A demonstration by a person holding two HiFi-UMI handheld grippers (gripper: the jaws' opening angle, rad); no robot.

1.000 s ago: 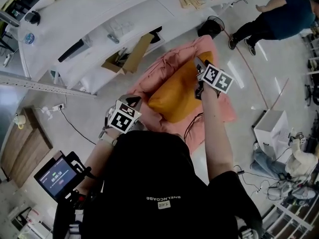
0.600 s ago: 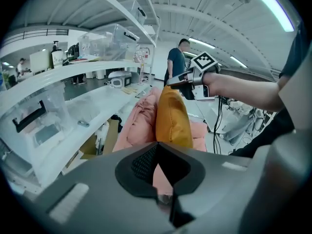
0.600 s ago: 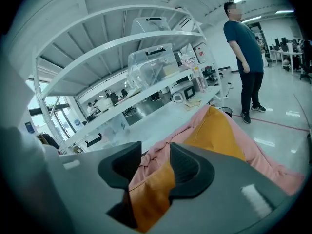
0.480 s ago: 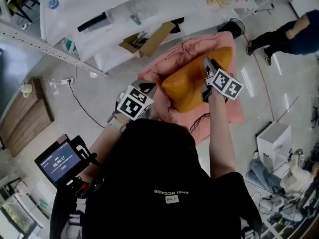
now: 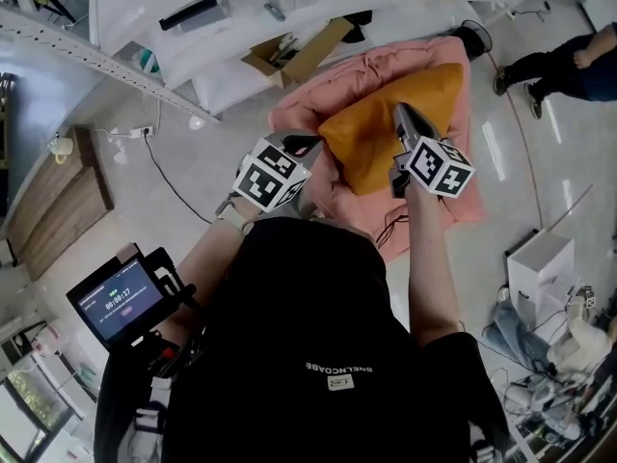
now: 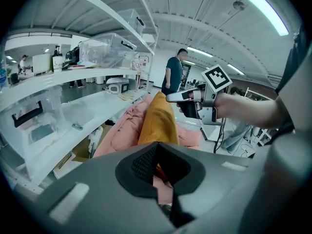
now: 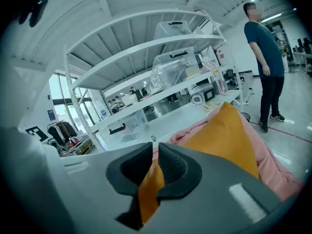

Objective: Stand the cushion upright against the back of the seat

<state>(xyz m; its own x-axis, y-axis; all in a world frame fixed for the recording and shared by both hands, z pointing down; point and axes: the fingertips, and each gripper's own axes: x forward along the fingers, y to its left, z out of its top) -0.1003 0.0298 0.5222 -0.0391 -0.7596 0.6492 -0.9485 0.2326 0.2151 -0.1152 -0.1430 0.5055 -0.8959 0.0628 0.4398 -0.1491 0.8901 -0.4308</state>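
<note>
Over the pink seat (image 5: 371, 75), the right gripper (image 5: 400, 114), its jaws just closing, pinches the orange cushion (image 5: 371, 138) by its near edge. The left gripper (image 5: 299, 145) clamps the seat's near edge, with open floor (image 5: 193, 172) beside it.

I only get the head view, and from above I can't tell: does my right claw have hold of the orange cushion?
Observer: Yes. The right gripper view shows the right claw pinching a fold of the cushion. Its jaws have just been closing onto it.
Operator: And the left one?
Observer: The left gripper view shows the left claw shut, with pink cloth caught between its jaws.
</note>
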